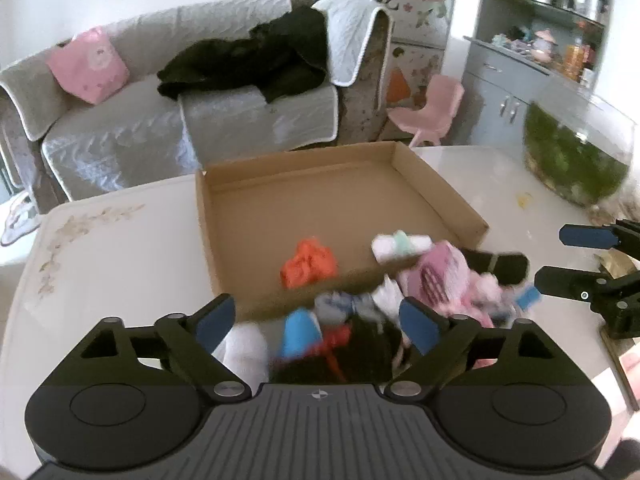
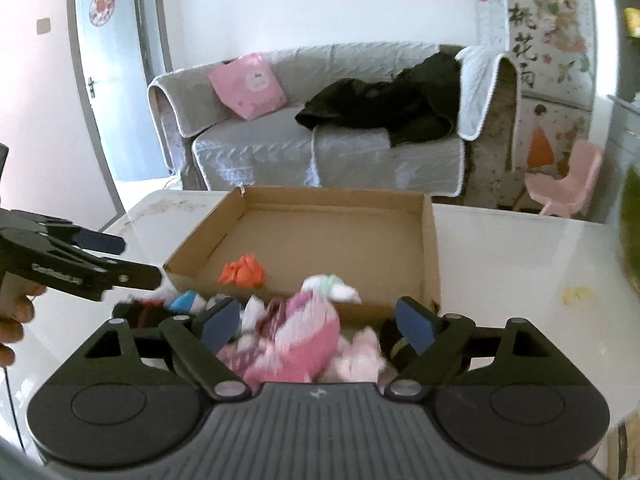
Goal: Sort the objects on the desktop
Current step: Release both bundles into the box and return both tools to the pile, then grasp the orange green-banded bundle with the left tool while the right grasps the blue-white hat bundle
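Left gripper [image 1: 316,322]: jaws spread, nothing pinched; a blurred pile of small garments [image 1: 360,320] lies just ahead of its fingertips. Beyond the pile, the cardboard box [image 1: 440,188] holds an orange item [image 1: 308,266]. Right gripper [image 2: 318,322]: jaws spread, over a pink garment [image 2: 304,332], nothing gripped.

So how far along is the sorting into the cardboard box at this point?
Early. Done: an orange item and a white-and-mint bundle lie inside the cardboard box. In hand: nothing; the left gripper and right gripper are both open. Left: the mixed pile of small fabric items on the table in front of the box.
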Tool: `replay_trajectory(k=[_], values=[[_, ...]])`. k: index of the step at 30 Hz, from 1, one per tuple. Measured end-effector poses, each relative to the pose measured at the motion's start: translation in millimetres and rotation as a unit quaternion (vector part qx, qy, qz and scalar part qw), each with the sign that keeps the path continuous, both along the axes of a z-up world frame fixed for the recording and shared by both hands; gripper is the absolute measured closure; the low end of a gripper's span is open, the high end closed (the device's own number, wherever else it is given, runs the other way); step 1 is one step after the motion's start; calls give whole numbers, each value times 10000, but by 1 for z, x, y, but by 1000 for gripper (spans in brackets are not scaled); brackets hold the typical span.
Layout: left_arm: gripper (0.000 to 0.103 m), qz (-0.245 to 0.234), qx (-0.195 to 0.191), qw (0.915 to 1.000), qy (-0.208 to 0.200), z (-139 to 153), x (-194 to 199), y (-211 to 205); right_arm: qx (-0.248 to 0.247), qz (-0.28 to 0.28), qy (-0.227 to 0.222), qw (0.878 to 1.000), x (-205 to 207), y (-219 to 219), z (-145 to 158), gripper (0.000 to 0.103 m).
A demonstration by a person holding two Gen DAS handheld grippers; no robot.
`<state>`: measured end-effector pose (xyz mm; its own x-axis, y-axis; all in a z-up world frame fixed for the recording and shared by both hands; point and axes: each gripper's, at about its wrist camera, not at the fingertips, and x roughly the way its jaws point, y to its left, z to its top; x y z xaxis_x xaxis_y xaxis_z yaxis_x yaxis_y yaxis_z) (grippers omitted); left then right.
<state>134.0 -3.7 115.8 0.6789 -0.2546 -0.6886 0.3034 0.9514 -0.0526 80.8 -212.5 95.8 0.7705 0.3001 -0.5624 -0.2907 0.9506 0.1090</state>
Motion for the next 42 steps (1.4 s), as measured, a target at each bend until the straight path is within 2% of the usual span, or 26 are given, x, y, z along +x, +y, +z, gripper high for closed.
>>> replay_trajectory(k=[3,5,8,11,16,21,29,33,35,37,39,42], values=[[1,-49,39,10000,-33,-3,-24,2,-119,49,-166,9998,-14,5,-6,10],[1,-141,105,9998,-28,-7,-38,2,-386,16,-258,9989,-23,4,-10,9],[1,-193,148,9997,-63,-14,-62,3,-636,-92,-207,9977,-24,-6,-16,8],[1,35,260,9996,-139,-25,-89,6,-779,-225,-126,9966,-20,-16,-25,8],[1,554,467,9974,35,-53,-120,8,-690,-100,-62,9975,-12,-20,-48,9],[1,1075,467,9930,118,-63,-125,5,-635,22,-100,9979,-6,-24,-64,9],[1,1158,266,9924,309,-83,-116,-9,-507,114,-96,9986,8,-34,-78,9],[1,1255,287,9910,366,-95,-108,-15,-465,186,-79,9987,15,-32,-84,9],[1,1327,324,9897,418,-101,-104,-15,-416,267,-87,9987,14,-29,-86,10],[1,1403,414,9882,444,-106,-102,-16,-438,300,-39,9986,12,-26,-88,22],[1,1462,470,9869,494,-110,-101,-13,-432,289,-22,9986,3,-23,-87,29],[1,1588,473,9847,536,-114,-102,-4,-338,474,-135,9982,-18,-20,-82,29]])
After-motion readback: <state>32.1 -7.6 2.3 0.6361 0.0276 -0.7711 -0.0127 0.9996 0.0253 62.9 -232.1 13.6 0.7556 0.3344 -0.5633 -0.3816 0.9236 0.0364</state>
